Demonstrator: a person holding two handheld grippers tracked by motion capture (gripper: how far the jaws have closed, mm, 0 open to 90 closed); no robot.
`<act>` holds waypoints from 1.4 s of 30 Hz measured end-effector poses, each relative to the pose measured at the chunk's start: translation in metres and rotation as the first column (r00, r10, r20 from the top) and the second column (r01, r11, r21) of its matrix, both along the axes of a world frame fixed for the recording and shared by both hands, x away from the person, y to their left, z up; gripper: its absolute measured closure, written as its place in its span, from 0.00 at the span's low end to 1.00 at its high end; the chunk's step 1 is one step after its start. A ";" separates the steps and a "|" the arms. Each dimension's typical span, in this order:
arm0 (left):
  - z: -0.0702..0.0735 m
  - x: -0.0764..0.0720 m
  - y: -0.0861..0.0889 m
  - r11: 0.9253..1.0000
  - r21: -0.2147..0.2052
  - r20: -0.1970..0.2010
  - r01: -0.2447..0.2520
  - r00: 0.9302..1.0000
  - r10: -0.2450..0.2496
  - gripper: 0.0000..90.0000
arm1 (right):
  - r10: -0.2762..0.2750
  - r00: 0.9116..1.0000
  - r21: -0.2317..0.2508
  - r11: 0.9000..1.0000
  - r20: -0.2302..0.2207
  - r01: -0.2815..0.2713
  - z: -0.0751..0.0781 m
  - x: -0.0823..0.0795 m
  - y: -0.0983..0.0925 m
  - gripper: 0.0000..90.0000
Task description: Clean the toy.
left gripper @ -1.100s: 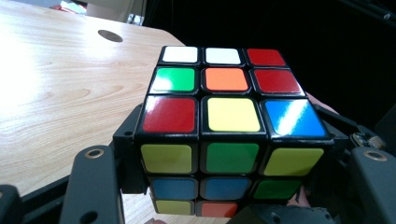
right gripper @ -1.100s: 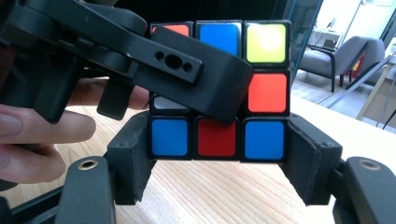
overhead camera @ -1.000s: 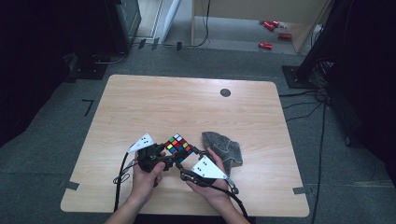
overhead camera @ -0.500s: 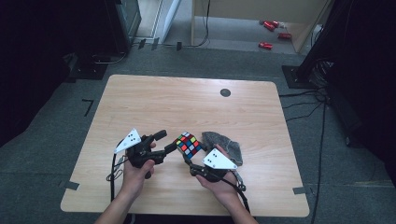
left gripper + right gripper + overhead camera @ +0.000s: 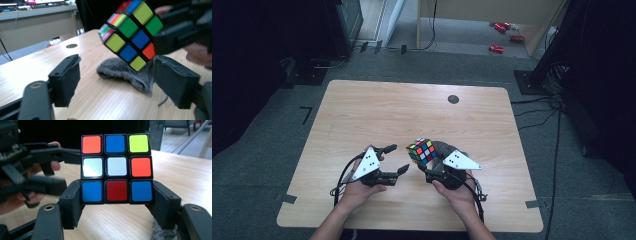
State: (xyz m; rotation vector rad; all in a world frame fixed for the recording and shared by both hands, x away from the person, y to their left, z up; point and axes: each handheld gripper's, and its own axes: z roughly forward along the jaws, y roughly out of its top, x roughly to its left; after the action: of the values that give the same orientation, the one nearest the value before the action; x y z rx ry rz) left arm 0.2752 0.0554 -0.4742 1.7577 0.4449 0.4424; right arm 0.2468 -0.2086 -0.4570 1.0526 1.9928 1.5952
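**Cube held aloft in the right gripper, left jaws freed**

The right gripper [image 5: 421,161] has its two jaws clamped on the bottom layer of the puzzle cube [image 5: 422,151], one pad on each side, and holds it clear of the table [image 5: 362,115]. In the right gripper view the cube [image 5: 116,168] faces the camera squarely: orange, blue and yellow squares on top, white and orange in the middle row, blue, red and blue below, so the colours are thoroughly mixed. A grey furry cloth [image 5: 122,72] lies on the wood just behind and under the cube, toward the right.

The left gripper [image 5: 396,159] sits just to the left of the cube, near the front edge of the table. Its jaws have just been opening and now stand apart with nothing between them; in the left gripper view the cube [image 5: 132,32] hangs beyond the pads, not touched by them.

Judging by this, the work is a two-handed turning of the cube's layers. One grip-and-release by the left side looks finished, while the scrambled faces suggest much is left: the left jaws must come in again on a layer to twist it.
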 end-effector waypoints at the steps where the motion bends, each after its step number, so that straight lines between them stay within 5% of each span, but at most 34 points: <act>1: -0.001 -0.002 -0.003 1.000 0.026 0.010 -0.004 1.000 0.003 0.24 | 0.000 1.000 0.000 1.000 0.000 0.000 0.000 0.000 0.000 0.39; 3: -0.004 -0.006 -0.009 0.994 0.099 0.057 -0.045 0.998 0.039 0.22 | 0.011 1.000 0.007 1.000 -0.020 -0.011 0.001 -0.001 0.004 0.38; 7: -0.005 -0.008 -0.012 0.989 0.133 0.102 -0.062 0.994 0.048 0.20 | 0.016 0.999 0.012 1.000 -0.046 -0.015 0.001 -0.003 0.008 0.39; 20: -0.014 -0.018 -0.024 0.975 0.217 0.217 -0.046 0.976 -0.002 0.19 | 0.063 0.991 -0.003 0.998 -0.117 -0.063 -0.002 -0.007 0.025 0.39; 30: -0.014 -0.022 -0.024 0.968 0.245 0.274 -0.061 0.962 -0.009 0.35 | 0.086 0.977 0.015 0.996 -0.194 -0.084 -0.004 -0.005 0.029 0.38; 34: -0.012 -0.022 -0.024 0.969 0.242 0.253 -0.057 0.968 -0.006 0.37 | 0.099 0.970 0.054 0.995 -0.224 -0.089 -0.006 -0.002 0.027 0.38; 42: -0.009 -0.015 -0.014 0.976 0.207 0.181 -0.072 0.983 0.034 0.38 | 0.093 0.990 0.056 0.995 -0.105 -0.087 0.009 -0.003 0.011 0.29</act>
State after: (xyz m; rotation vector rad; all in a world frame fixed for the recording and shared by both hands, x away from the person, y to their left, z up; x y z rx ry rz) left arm 0.2599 0.0418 -0.4830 1.8956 0.3277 0.6998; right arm 0.2439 -0.1971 -0.4475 1.1041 2.1080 1.6766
